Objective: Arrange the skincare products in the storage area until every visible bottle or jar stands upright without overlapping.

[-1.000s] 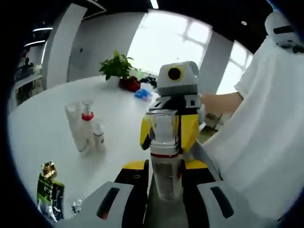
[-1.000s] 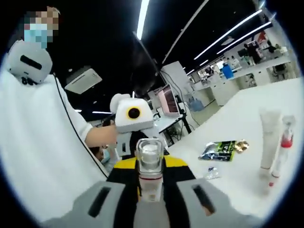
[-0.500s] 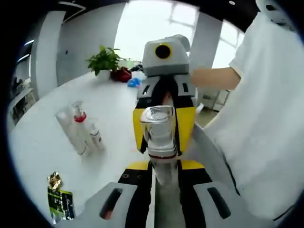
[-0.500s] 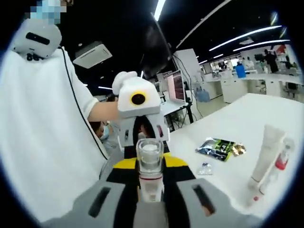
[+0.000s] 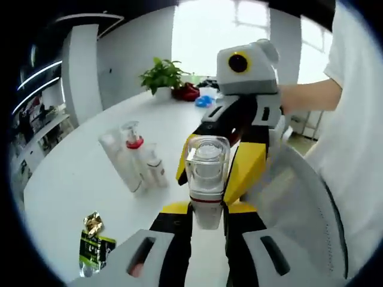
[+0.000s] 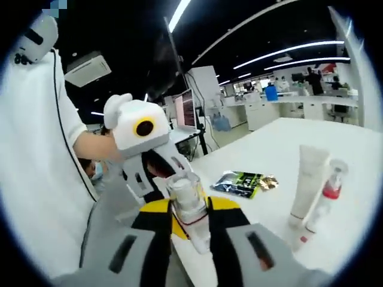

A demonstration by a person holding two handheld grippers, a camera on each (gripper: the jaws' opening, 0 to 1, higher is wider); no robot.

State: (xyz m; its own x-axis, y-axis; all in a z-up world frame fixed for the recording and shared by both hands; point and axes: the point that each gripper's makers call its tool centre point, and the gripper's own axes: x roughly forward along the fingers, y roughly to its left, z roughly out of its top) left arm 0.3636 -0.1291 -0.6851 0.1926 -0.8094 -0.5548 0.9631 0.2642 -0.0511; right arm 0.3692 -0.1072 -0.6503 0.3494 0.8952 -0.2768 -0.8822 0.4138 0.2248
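While both of our claws meet over the near edge of the white counter (image 5: 72, 179), we see that broad surface stretching away beyond them, with a person's white sleeve (image 5: 359, 149) filling the side behind the right claw. Our left claw (image 5: 206, 224) is pinching the lower body of a clear-capped bottle (image 5: 207, 173) with a dark red band, held upright straight ahead of its jaws; the right claw (image 6: 194, 230) comes at the same bottle (image 6: 190, 206) from the opposite side, its jaws drawn in around the lower part, though we cannot tell for sure that they press on it. Beyond and to the left of the left claw, well apart from it, a white tube (image 5: 119, 161) stands upright on its cap, with a red-collared spray bottle (image 5: 135, 155) and a small white bottle (image 5: 157, 170) just beside it. From the right claw those items sit off to its right, the tube (image 6: 308, 182) tilted slightly and the spray bottle (image 6: 326, 197) close against it. Nearer the left claw, to its lower left, a green and black sachet (image 5: 94, 248) lies flat on the counter. Far past the left claw a potted plant (image 5: 164, 75) sits at the counter's far end.
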